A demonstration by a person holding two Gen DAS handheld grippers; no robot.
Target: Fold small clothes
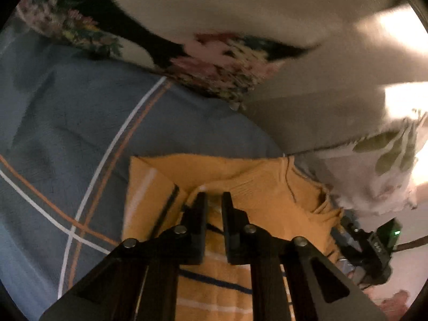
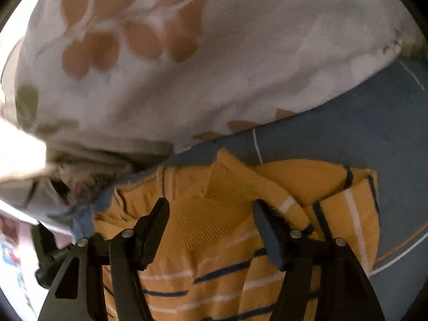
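Yellow striped shirt [image 1: 240, 176] pinched in left tongs [image 1: 214, 196]; right tongs [image 2: 211, 206] wide above it.

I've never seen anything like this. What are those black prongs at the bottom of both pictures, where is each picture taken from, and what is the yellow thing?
The prongs are two-finger grippers that a person holds, one per hand; there is no robot arm. Each carries a wide-angle camera looking along its fingers, so each picture is one gripper's own view. The left gripper has its fingers nearly together, pinching a fold of the mustard-yellow knitted garment with white and navy stripes. The right gripper is open above the same garment, holding nothing. The garment lies on a blue-grey bedsheet with white and orange lines, beside a white pillow printed with leaves.
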